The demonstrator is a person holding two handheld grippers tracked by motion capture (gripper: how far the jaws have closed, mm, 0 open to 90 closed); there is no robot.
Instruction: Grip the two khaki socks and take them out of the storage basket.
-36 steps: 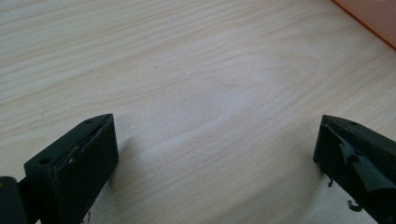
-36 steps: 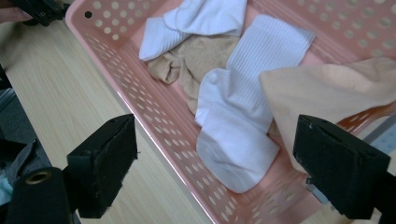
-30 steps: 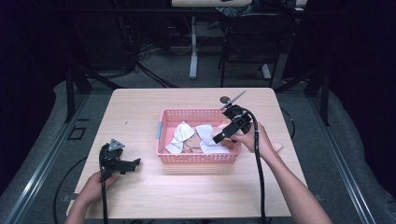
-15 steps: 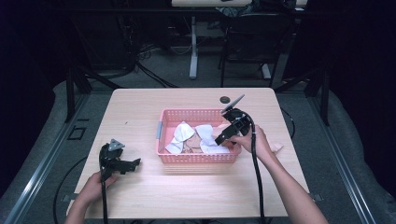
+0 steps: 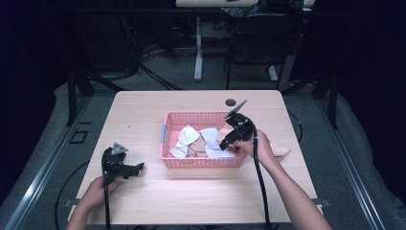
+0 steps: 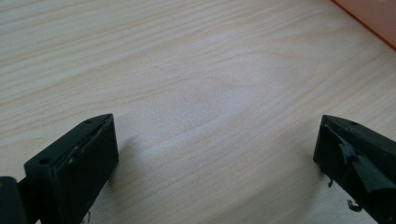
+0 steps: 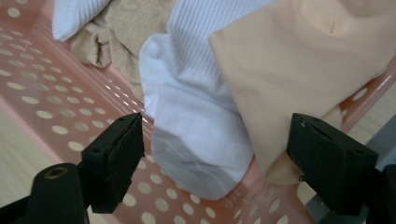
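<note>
A pink perforated basket (image 5: 168, 125) stands in the middle of the wooden table. It holds white socks (image 5: 186, 139) and tan cloth (image 5: 195, 149). My right gripper (image 5: 228, 140) hangs open over the basket's right end. In the right gripper view its jaws (image 7: 215, 130) straddle a white ribbed sock (image 7: 196, 135) without touching it. A peach cloth (image 7: 299, 70) lies against that sock and drapes over the basket wall (image 7: 51, 116). My left gripper (image 5: 130, 168) rests open near the table's front left, its jaws (image 6: 215, 140) wide over bare wood.
A strip of peach cloth (image 5: 280, 149) lies on the table just right of the basket, behind the right hand. A small dark round hole (image 5: 231, 102) sits behind the basket. The basket's corner (image 6: 373, 18) shows ahead of the left gripper. Chairs and cables stand beyond the table.
My right gripper has dropped a little lower and closer over the clothes at the basket's right end. The left gripper has stayed where it was.
</note>
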